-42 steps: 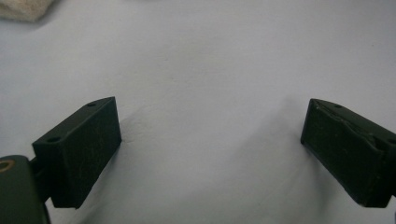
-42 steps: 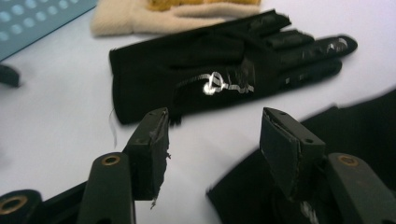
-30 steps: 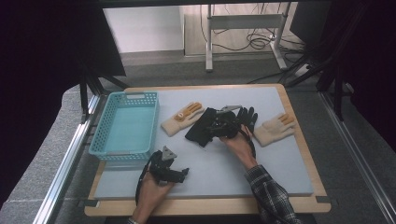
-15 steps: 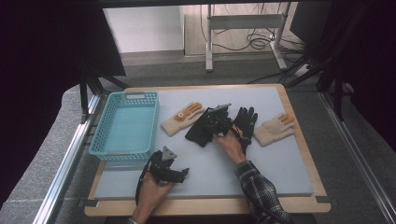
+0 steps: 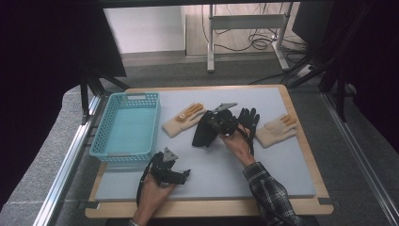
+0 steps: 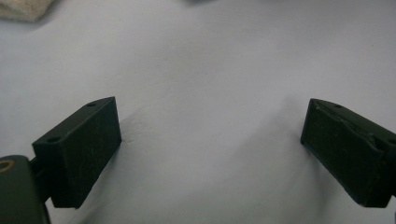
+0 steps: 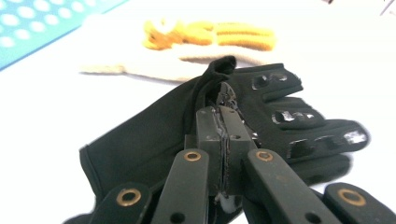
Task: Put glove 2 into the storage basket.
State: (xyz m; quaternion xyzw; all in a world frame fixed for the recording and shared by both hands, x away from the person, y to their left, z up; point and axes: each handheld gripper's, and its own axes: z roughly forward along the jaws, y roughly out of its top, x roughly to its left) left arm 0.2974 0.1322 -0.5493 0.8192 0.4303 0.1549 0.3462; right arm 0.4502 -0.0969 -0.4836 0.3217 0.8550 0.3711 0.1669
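Right gripper [image 7: 223, 100] pinching a fold of black glove [image 7: 154, 135], jaws just closing tight, tan glove [image 7: 187, 46] lying just beyond, left gripper [image 6: 210, 140] hanging wide open, holding nothing.

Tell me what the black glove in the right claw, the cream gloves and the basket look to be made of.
Black glove: matte, soft synthetic fabric, it folds where pinched; shiny patches on its fingers, maybe rubbery grip. Cream glove and its mate: likely knitted cotton, fuzzy surface, with orange-yellow coated fingers. Basket: light blue, smooth moulded plastic by its perforated walls.
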